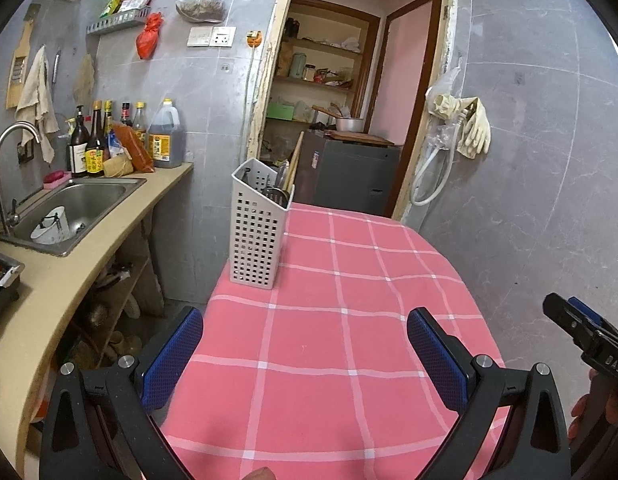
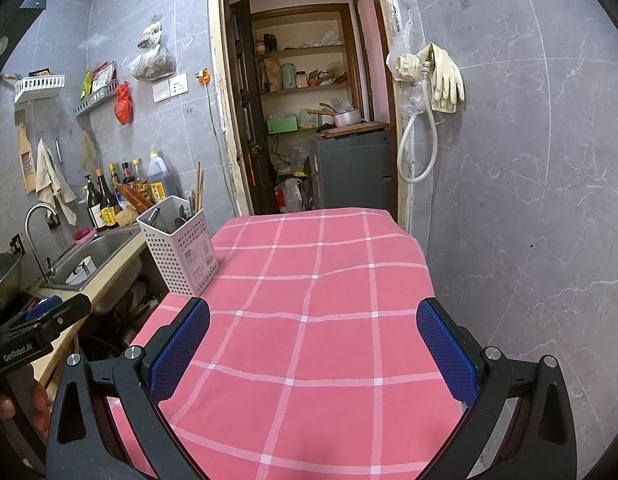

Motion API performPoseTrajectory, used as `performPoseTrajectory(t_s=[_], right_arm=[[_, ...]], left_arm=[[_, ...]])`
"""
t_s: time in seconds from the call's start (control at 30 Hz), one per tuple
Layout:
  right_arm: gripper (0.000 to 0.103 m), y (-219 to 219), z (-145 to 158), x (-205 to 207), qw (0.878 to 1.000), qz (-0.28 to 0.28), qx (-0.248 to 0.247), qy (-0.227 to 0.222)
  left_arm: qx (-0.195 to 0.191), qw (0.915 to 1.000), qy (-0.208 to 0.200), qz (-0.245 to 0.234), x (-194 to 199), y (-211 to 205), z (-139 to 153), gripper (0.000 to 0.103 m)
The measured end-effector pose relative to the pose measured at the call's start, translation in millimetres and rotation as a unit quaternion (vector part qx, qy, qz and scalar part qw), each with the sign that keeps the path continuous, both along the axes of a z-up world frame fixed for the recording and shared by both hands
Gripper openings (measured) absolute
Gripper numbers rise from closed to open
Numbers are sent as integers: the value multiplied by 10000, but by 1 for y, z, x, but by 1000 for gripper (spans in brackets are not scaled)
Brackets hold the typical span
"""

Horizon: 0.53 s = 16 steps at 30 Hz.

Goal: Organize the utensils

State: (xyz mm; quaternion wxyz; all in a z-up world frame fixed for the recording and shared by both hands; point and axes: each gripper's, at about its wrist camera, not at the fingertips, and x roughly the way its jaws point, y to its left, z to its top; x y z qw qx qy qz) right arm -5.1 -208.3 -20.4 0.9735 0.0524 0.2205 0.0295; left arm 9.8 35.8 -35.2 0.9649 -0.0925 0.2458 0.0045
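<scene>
**Both tongs empty, holder already loaded**

Right, I've got both tongs hovering low over the bench (image 1: 329, 280), and neither one has anything in it. My left tongs (image 1: 305, 354) are spread wide, blue pads well apart with only pink checked cloth showing between them. My right tongs (image 2: 313, 350) are the same: spread, nothing pinched, bare cloth in the gap.

The utensil holder (image 1: 258, 226), that white perforated caddy, stands upright ahead of the left tongs and a touch to their left, right at the bench's left edge. From the right tongs it sits ahead and well off to the left. Inside it I can make out chopsticks (image 1: 294, 164) leaning up out of the top, plus a few metal utensils (image 1: 278, 192) — spoon or fork, too small for me to tell.

Here's my read: I can't find a single loose utensil on the cloth within reach of either set of tongs. So either the sorting is finished, or it hasn't begun and the pieces come out of the holder. If it's the latter, the next move calls for the left tongs to travel forward, rise above the holder's rim, and close on one handle from above without tipping the caddy off the edge.
</scene>
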Motion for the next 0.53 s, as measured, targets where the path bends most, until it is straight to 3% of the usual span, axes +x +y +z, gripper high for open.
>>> performPoseTrajectory(t_s=[0.53], right_arm=[[102,1,-10,4,10000,1,12,59]], left_arm=[[75,9998,145,151,7,1,2,103]])
